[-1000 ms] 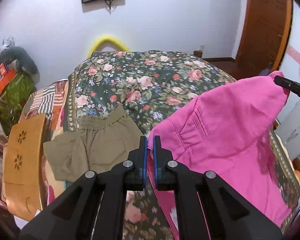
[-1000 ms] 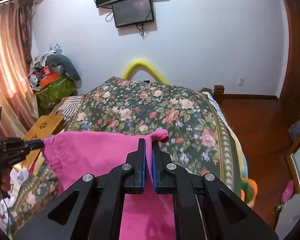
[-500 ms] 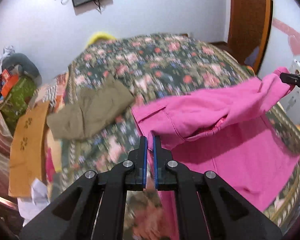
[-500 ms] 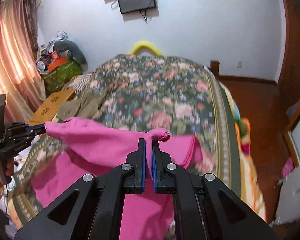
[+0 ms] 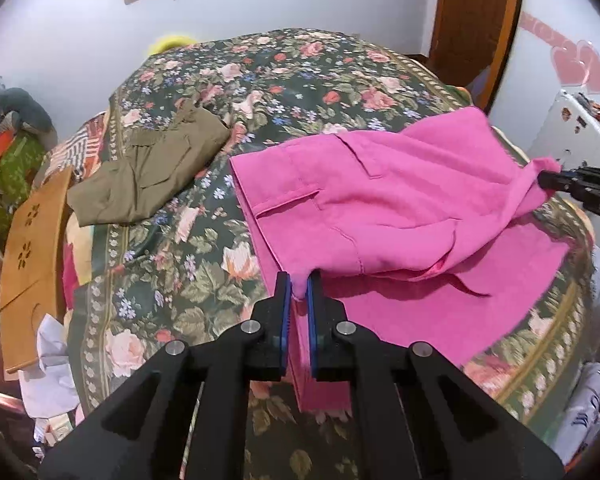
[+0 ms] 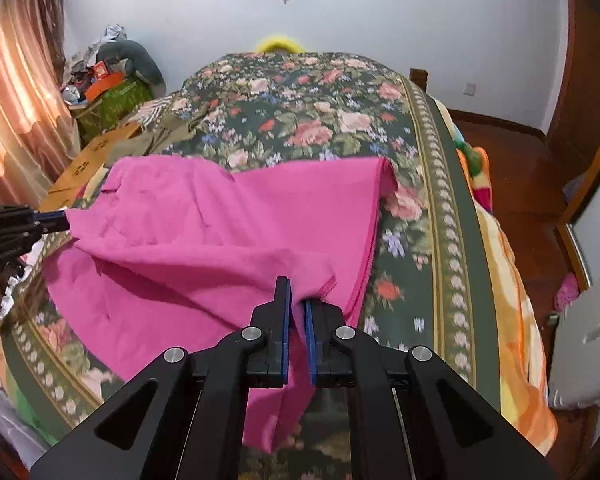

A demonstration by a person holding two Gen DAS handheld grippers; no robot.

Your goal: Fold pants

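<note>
Bright pink pants [image 5: 384, 208] lie doubled over on the floral bedspread [image 5: 188, 256], the upper layer folded back over the lower one. My left gripper [image 5: 299, 288] is shut on the folded layer's near corner. At the right edge of that view the right gripper [image 5: 548, 180] pinches the opposite corner. In the right wrist view the pink pants [image 6: 204, 232] spread across the bed's near end, my right gripper [image 6: 298, 292] shut on a bunched corner. The left gripper [image 6: 62, 222] grips the far left corner. The held edge sags low between both grippers.
Folded olive pants [image 5: 148, 168] lie on the bed's far left. A wooden board [image 5: 32, 248] leans at the left bedside, with white paper [image 5: 52, 356] below. A cluttered box [image 6: 108, 96] and curtain [image 6: 16, 92] stand left; wooden floor [image 6: 512, 168] and a door [image 5: 476, 20] right.
Both grippers have come down and forward with the pink pants. The raised edge has dropped, and the pants now lie spread over the bed instead of hanging.
</note>
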